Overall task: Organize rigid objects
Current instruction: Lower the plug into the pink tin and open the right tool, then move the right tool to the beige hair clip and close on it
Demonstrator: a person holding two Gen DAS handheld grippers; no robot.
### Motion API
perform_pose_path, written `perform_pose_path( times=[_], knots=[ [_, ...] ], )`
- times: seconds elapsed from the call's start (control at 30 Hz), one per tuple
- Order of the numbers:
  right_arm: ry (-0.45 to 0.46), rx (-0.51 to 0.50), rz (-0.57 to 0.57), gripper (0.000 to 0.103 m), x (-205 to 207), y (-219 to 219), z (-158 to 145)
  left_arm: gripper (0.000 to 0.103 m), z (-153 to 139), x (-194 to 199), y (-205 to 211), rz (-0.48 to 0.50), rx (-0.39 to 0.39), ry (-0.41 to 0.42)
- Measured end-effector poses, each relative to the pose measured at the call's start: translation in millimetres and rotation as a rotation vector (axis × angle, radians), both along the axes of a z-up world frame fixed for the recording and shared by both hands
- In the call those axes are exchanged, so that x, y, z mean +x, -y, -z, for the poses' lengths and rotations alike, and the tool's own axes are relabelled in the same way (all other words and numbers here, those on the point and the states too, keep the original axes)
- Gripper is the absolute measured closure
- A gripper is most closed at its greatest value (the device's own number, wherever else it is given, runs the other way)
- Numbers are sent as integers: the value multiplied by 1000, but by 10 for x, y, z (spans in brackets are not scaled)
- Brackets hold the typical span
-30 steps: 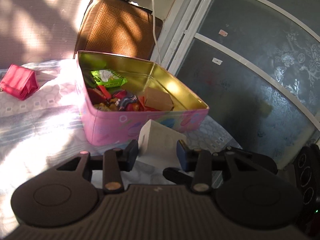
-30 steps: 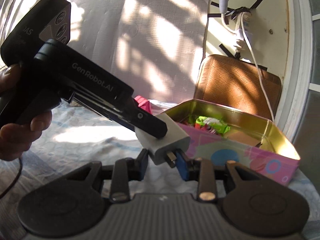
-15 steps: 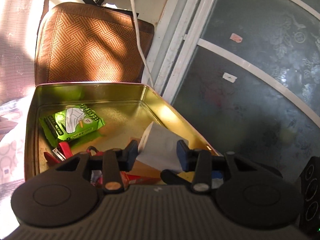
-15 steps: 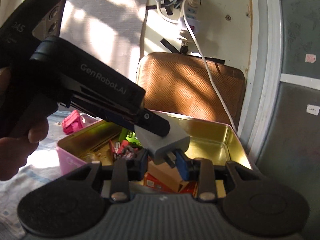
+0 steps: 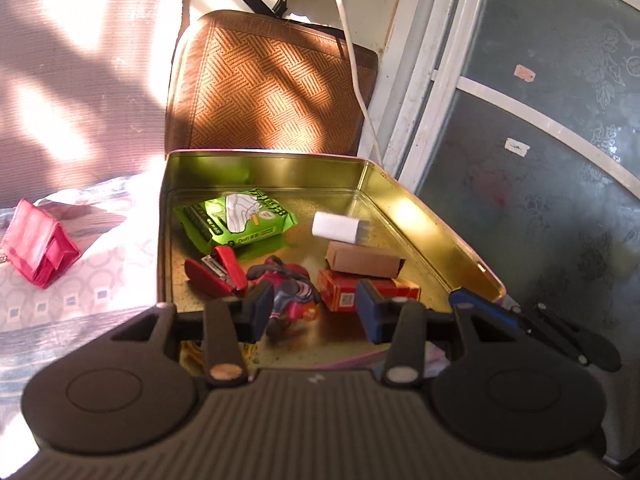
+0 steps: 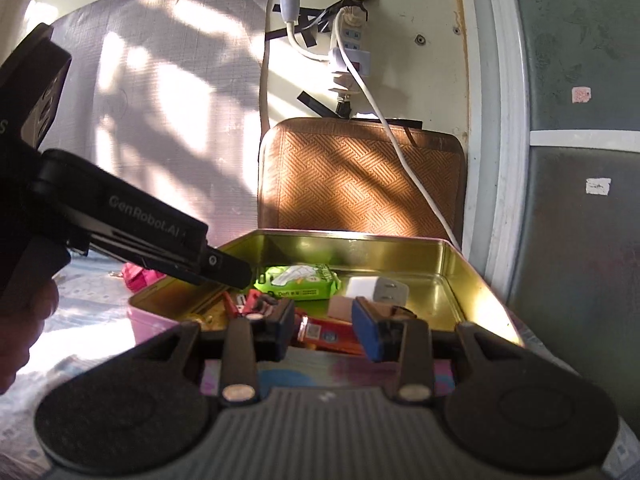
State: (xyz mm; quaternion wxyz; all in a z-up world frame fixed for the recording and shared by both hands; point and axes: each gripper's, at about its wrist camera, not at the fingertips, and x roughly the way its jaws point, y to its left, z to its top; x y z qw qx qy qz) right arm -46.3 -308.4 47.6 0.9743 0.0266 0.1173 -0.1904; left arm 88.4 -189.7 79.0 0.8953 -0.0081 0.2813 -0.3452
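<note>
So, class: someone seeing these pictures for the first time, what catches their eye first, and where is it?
The open gold-lined tin at centre, with a bright green packet at its back left and a white charger to the packet's right. Behind the tin, a woven brown cushion leans on the sunlit wall.

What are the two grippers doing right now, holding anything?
Left gripper: open, empty.
Right gripper: open, empty; white charger lies in the tin.

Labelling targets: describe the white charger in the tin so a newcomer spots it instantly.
Start at the gold-lined tin in front of the woven brown cushion. Near its far right corner, beyond the plain cardboard box and right of the green wipes pack, lies the white charger. It is the only all-white block, with metal prongs.
</note>
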Motion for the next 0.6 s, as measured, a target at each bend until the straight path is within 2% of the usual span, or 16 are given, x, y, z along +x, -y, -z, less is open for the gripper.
perform_pose_path(
  times=[0.17,0.3,0.6],
  knots=[
    [62,40,-52,69,-175,-312,-58,55,-11,-214,-366,-29,22,40],
    [65,49,-126,69,-128,-603,-104,55,49,-310,-718,-92,46,36],
    [-28,76,-302,69,238,-1243,-43,55,253,-292,-1562,-287,95,16]
  ],
)
